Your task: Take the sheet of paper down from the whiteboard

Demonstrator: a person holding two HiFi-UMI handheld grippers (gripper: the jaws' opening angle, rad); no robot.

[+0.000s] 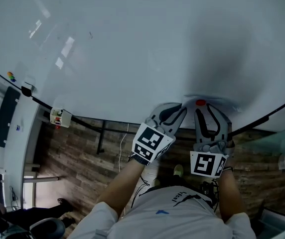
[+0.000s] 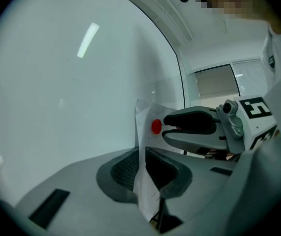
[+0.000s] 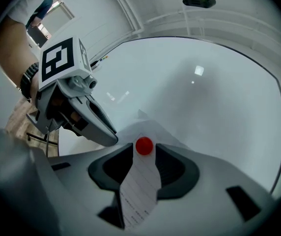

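Low on the whiteboard [image 1: 132, 49], the left gripper [image 2: 141, 154] pinches the sheet of paper [image 3: 140, 181] edge-on, the right gripper [image 3: 144, 156] gapes either side of its red magnet [image 3: 144, 146], and the sheet's print is too blurred to read.

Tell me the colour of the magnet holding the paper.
Red. The magnet shows best in the right gripper view.

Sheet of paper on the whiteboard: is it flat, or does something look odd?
Not flat. The sheet of paper bends away from the whiteboard: one edge is pinched in the left claw, while a red magnet seems to pin the rest. The right claw stands open around that magnet.
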